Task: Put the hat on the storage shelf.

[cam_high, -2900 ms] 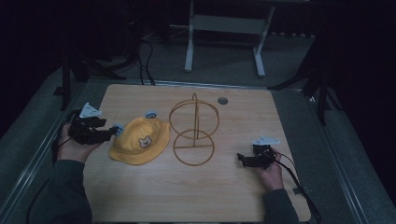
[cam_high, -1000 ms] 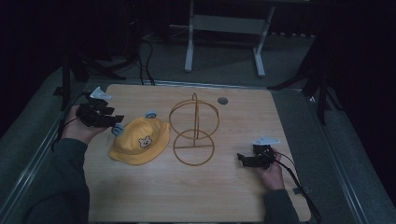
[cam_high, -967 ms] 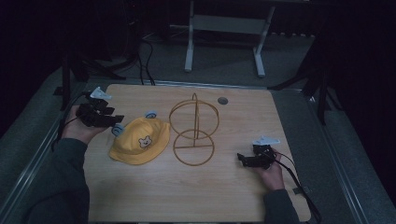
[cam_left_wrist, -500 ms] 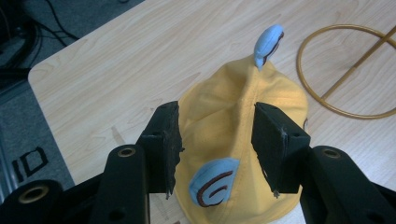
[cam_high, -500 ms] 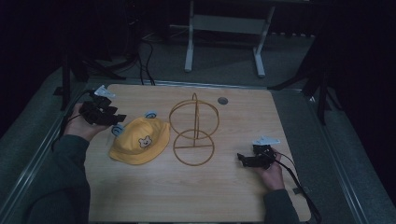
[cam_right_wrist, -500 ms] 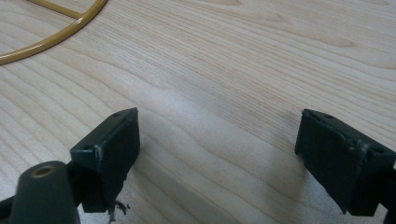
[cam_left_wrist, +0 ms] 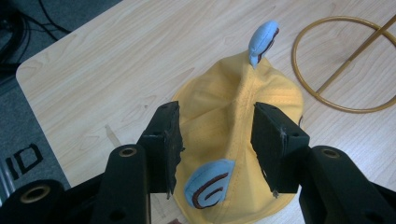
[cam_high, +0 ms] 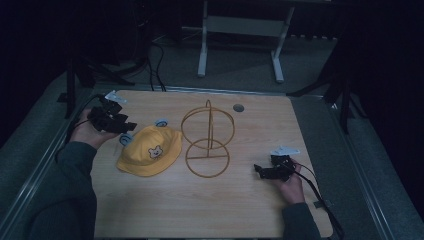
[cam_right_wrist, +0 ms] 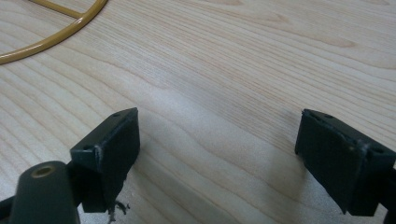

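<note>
Wood-grain table (cam_high: 210, 210) spans the high view, pale and rectangular with rounded corners, set on a grey floor with a white metal frame (cam_high: 240, 30) standing beyond its far edge. Near the table's middle stands a gold wire stand (cam_high: 207, 140), made of an upright ring with a vertical rod through it rising from a flat ring base that rests on the wood. Just to the left of the stand's base lies a yellow hat (cam_high: 149, 156), brim down, with a small bear face on its crown and two light-blue ears, one at its far side and one at its left. From the left gripper view the hat (cam_left_wrist: 238, 140) sits directly ahead, its nearer blue ear (cam_left_wrist: 208, 184) between the two black jaws. The left gripper (cam_high: 124, 126) is held in the person's left hand (cam_high: 87, 134) above the table's left edge, close to the hat, with its jaws apart and nothing between them being touched. The right gripper (cam_high: 260, 171) rests low at the table's right side in the right hand (cam_high: 289, 186), well apart from the hat, jaws spread wide over bare wood. A small round grey grommet (cam_high: 238, 107) sits in the tabletop near the far edge.
</note>
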